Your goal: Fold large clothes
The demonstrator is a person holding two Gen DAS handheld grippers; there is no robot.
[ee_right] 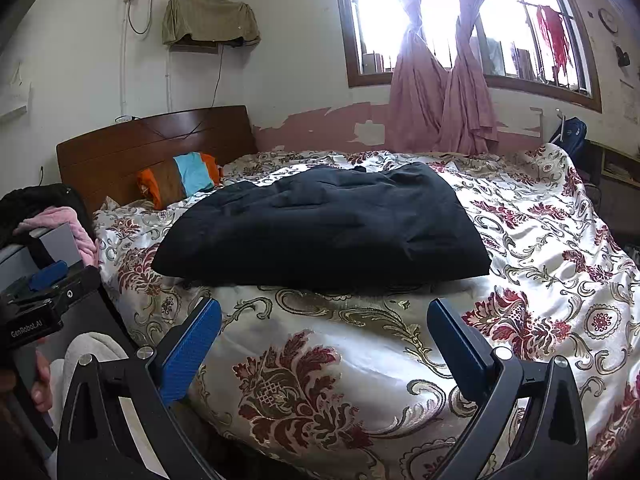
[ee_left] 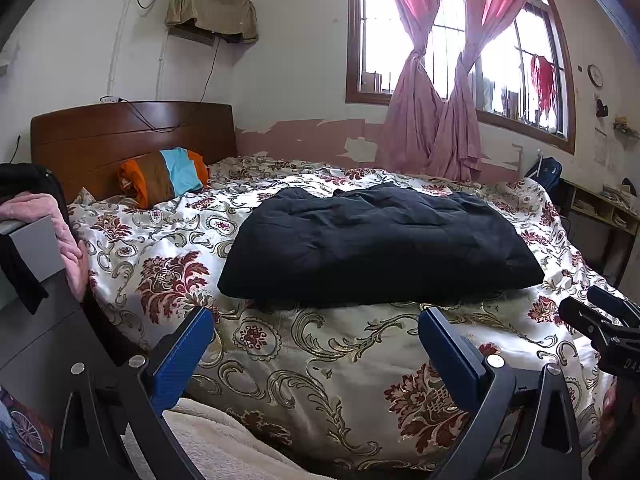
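A large black garment [ee_left: 376, 244] [ee_right: 324, 228] lies folded in a rough rectangle on the floral bedspread [ee_left: 320, 364] [ee_right: 360, 344], near the front edge of the bed. My left gripper [ee_left: 316, 340] hovers in front of it with its blue fingers [ee_left: 184, 352] wide apart and nothing between them. My right gripper [ee_right: 324, 332] is likewise open and empty, a little short of the garment's near edge. Neither touches the cloth. In the left wrist view the right gripper [ee_left: 604, 320] shows at the right edge; in the right wrist view the left gripper [ee_right: 44, 288] shows at the left.
A striped orange, brown and blue pillow [ee_left: 168, 176] [ee_right: 184, 178] leans on the wooden headboard [ee_left: 132, 132]. A dark stand with pink cloth [ee_left: 44, 216] is at the bed's left. A cream fleece blanket [ee_left: 216, 444] lies low in front. Pink curtains [ee_left: 432, 128] hang at the window.
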